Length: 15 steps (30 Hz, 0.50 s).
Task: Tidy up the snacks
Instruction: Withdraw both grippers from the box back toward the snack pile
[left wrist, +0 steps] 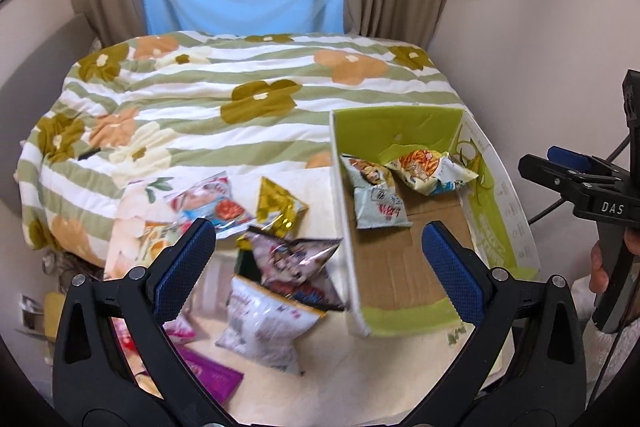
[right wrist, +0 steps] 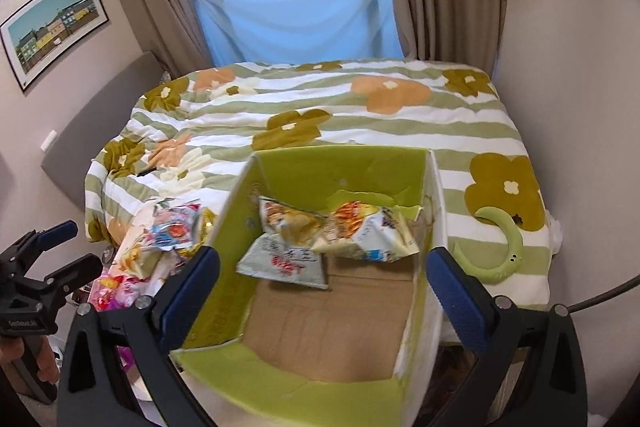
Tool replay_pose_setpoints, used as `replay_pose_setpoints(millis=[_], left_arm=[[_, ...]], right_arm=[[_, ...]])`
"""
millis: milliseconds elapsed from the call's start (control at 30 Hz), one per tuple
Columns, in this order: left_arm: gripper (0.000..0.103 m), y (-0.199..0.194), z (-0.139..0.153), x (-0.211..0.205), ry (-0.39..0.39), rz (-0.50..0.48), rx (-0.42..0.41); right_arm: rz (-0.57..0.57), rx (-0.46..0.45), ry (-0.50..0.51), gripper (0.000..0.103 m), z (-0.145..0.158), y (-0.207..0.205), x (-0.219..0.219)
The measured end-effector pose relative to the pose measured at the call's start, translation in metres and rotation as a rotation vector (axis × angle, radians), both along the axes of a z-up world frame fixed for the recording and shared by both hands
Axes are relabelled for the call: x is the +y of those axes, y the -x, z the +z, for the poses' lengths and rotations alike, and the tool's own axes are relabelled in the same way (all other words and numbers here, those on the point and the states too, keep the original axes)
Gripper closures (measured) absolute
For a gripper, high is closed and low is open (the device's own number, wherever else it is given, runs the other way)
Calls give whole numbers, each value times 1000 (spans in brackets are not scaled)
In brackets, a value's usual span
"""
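1. Sorting step under way: two snack packets (right wrist: 320,243) are lying at the far end of the green box (right wrist: 340,167); loose packets (left wrist: 280,259) are waiting beside it on the bed (left wrist: 240,87).
2. Left gripper (left wrist: 318,267) is hovering over the loose pile, jaws wide, holding nothing; next it is needing to descend and pinch one packet.
3. Right gripper (right wrist: 322,287) is hanging above the box, spread and empty.

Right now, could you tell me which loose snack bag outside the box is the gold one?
The gold bag lies farthest back in the pile, just left of the box wall; the other bags around it are silver, white, pink or purple.
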<state>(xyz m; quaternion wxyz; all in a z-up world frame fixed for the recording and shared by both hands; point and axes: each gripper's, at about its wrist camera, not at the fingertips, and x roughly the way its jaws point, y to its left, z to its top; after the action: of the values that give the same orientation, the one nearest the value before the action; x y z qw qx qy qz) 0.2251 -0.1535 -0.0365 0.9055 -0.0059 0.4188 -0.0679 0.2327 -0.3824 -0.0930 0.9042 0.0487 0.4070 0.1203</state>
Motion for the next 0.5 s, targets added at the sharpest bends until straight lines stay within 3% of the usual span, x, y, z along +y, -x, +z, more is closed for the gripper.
replay_pose_setpoints(millis=[300,500], left_arm=[[1,58,6,92,-7,-2,-35],[1,90,-8,173,10,24,-6]], right_arm=[[-23,-69,3,0,18,67,74],[-26,-50,-51,0,7,102,136]])
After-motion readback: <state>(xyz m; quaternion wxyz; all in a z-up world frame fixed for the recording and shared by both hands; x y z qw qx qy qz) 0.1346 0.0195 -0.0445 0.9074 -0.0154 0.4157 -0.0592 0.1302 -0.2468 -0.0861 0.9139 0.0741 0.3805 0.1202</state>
